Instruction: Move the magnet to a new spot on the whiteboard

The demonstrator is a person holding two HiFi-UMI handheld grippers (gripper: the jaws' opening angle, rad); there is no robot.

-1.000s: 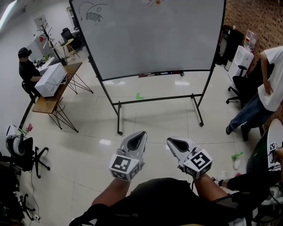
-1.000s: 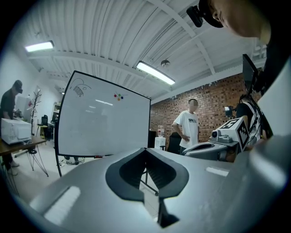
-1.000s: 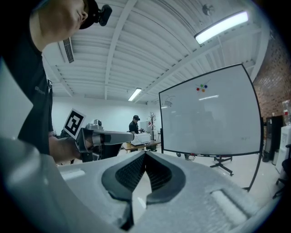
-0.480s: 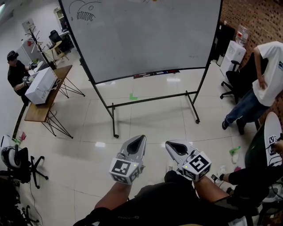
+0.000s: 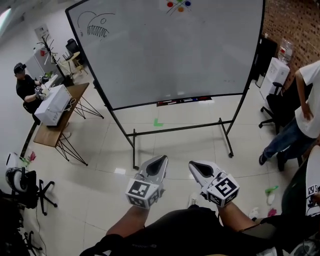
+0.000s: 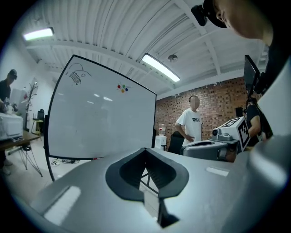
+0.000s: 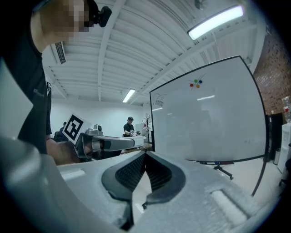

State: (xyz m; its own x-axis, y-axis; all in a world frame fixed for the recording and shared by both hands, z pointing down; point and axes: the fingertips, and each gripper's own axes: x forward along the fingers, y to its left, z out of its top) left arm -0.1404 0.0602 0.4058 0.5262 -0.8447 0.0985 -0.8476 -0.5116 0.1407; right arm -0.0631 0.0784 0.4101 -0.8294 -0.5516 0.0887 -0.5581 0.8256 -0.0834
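The whiteboard (image 5: 170,50) stands on a wheeled frame a few steps ahead of me. A small cluster of coloured magnets (image 5: 178,5) sits at its top middle; it also shows in the left gripper view as magnets (image 6: 122,88) and in the right gripper view as magnets (image 7: 196,83). A fish doodle (image 5: 95,26) is drawn at the board's top left. My left gripper (image 5: 159,161) and right gripper (image 5: 196,165) are held side by side low over the floor, far short of the board. Both are shut with nothing between the fingers.
The board's tray (image 5: 182,100) holds markers, and its frame legs (image 5: 134,150) spread over the tiled floor. A person in a white shirt (image 5: 306,100) stands at the right by office chairs. At the left a table (image 5: 60,112) carries a white box, with a seated person (image 5: 27,87) beside it.
The head view has shifted, so the magnets at the board's top show more fully. Both grippers stay shut in about the same place side by side.
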